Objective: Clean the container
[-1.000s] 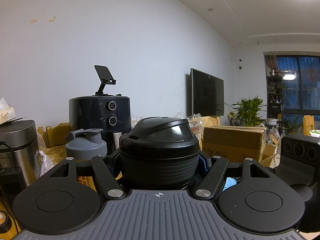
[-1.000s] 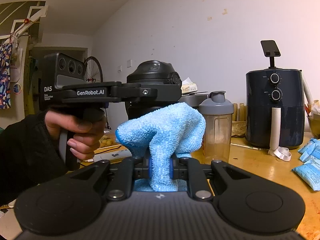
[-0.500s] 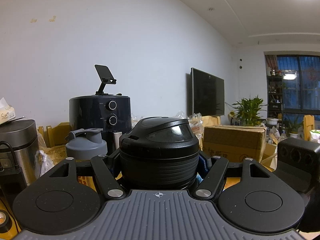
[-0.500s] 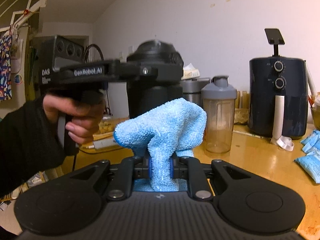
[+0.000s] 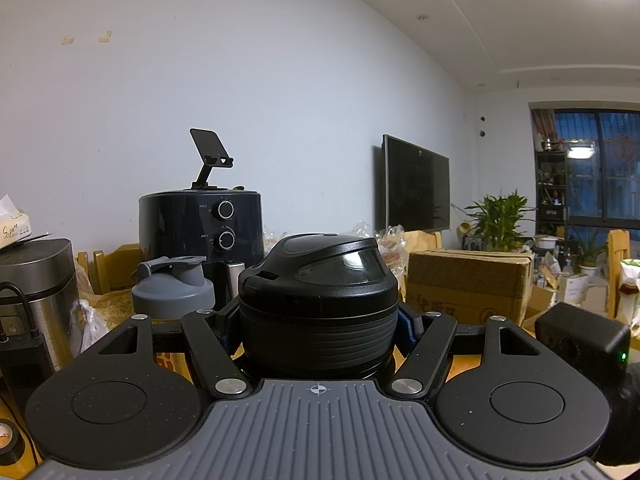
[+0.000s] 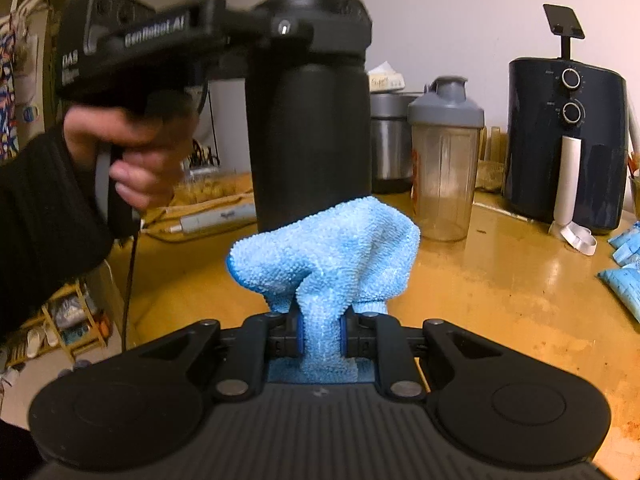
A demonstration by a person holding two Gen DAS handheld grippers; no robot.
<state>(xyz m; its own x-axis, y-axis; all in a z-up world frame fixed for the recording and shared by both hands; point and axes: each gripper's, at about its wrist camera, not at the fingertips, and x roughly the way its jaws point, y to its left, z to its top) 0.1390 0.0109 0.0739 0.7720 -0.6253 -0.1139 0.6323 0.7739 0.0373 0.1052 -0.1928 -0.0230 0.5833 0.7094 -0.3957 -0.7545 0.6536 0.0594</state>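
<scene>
Nubby blue cloth [image 6: 324, 256] meets smooth black bottle [image 6: 310, 120]

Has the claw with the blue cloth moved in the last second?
Yes. The right claw dipped toward the black bottle; the air fryer now sits lower in view.

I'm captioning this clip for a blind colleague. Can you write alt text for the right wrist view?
The right gripper pinches a blue cloth close to a tall black bottle, which the left gripper clamps near its lid above a wooden table. Behind stand a shaker bottle and air fryer.
</scene>
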